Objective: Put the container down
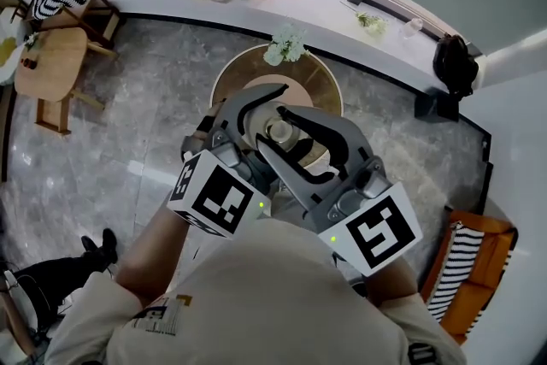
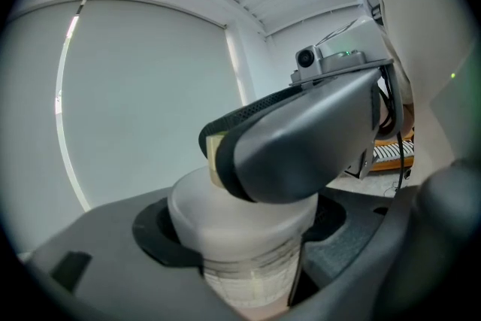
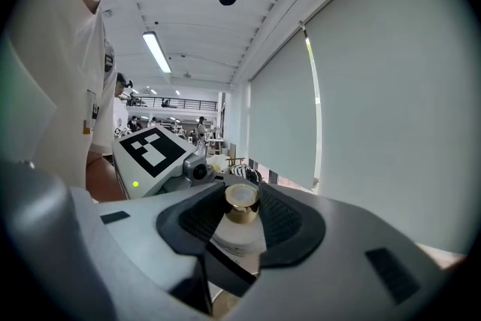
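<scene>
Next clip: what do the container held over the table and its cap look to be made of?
The container looks like white, slightly translucent plastic with a matte finish: light glows softly through its wall with no sharp glints, and a printed label wraps it lower down. Its cap is shiny gold with a bright reflective rim. It may be metal or metallised plastic, and the look does not settle which.

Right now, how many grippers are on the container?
2. The left gripper clamps the white container by its body; the right gripper pinches its gold cap. None hidden.
</scene>
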